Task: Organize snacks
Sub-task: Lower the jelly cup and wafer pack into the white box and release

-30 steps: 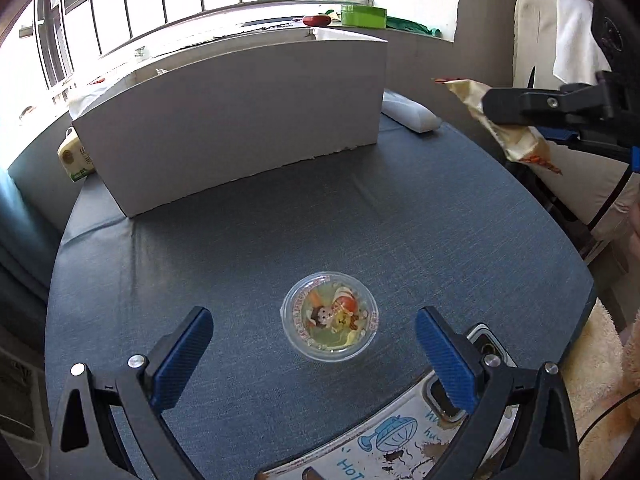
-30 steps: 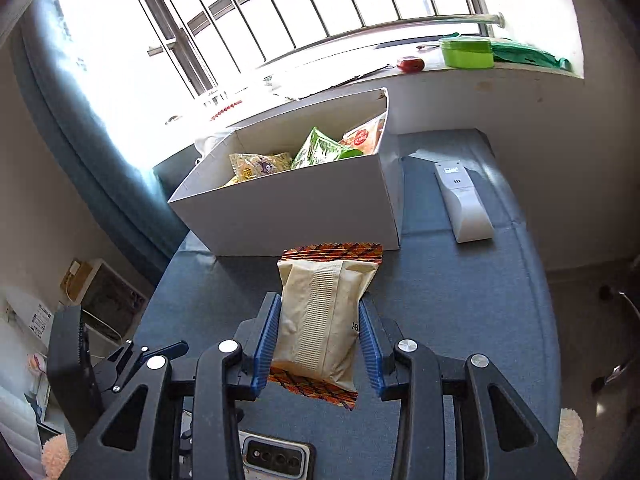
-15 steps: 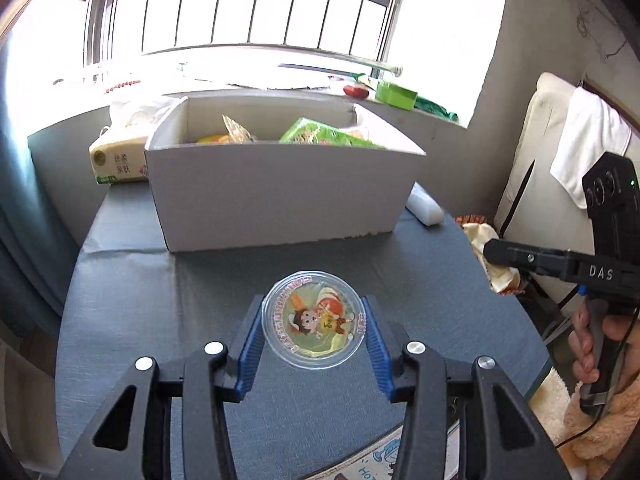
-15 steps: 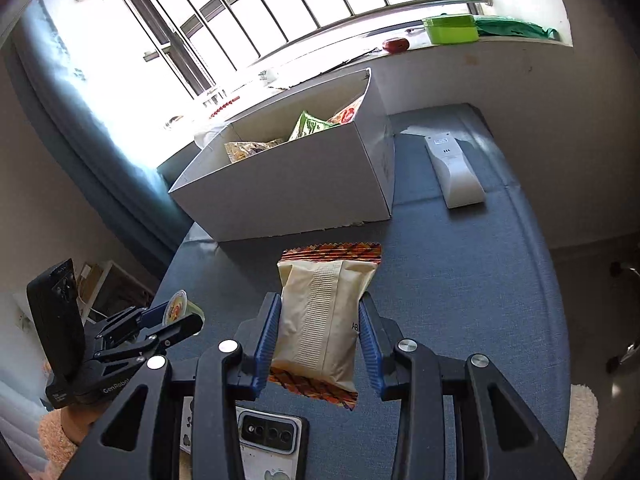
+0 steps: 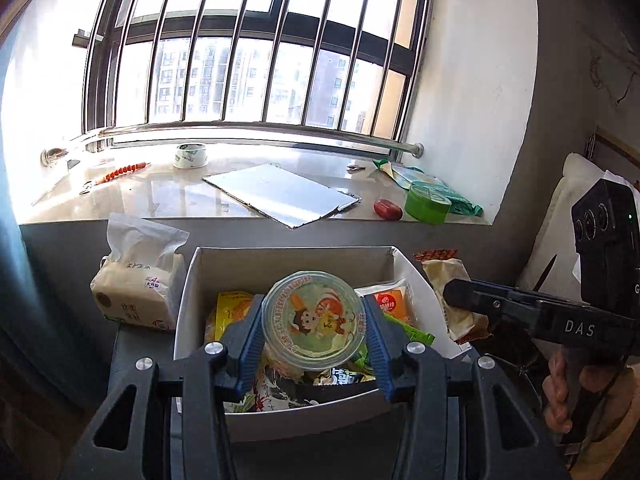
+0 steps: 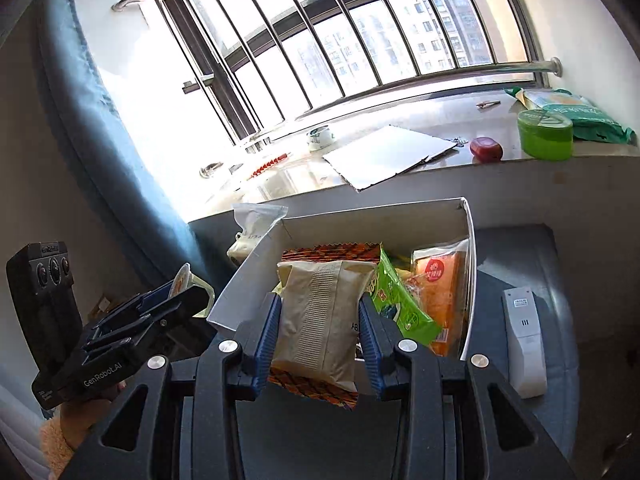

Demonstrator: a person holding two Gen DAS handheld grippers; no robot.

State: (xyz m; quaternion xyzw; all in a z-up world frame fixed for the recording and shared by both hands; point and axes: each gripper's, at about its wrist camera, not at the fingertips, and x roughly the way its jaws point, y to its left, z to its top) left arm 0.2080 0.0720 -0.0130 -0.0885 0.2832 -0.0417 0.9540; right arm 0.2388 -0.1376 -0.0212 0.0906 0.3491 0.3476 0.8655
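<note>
My left gripper (image 5: pixel 314 338) is shut on a round clear jelly cup (image 5: pixel 314 322) with a cartoon lid and holds it above the open white box (image 5: pixel 188 280). The box holds several snack packs, among them a yellow pack (image 5: pixel 230 312) and an orange pack (image 5: pixel 390 306). My right gripper (image 6: pixel 320 344) is shut on a beige snack bag (image 6: pixel 320 324) with orange patterned ends, held over the near edge of the same box (image 6: pixel 468 240). A green pack (image 6: pixel 396 304) and an orange pack (image 6: pixel 438 288) lie inside it.
A tissue pack (image 5: pixel 136 280) stands left of the box. A white remote (image 6: pixel 524 340) lies on the dark table (image 6: pixel 516 248) right of the box. The windowsill behind holds a white sheet (image 5: pixel 280 192), a green tub (image 5: pixel 426 204), a red object (image 5: pixel 387 209) and a tape roll (image 5: pixel 190 156).
Both grippers rose and moved forward to the box. The left one closed on the jelly cup, lifted it off the table and brought it over the box. The right one kept its bag.
</note>
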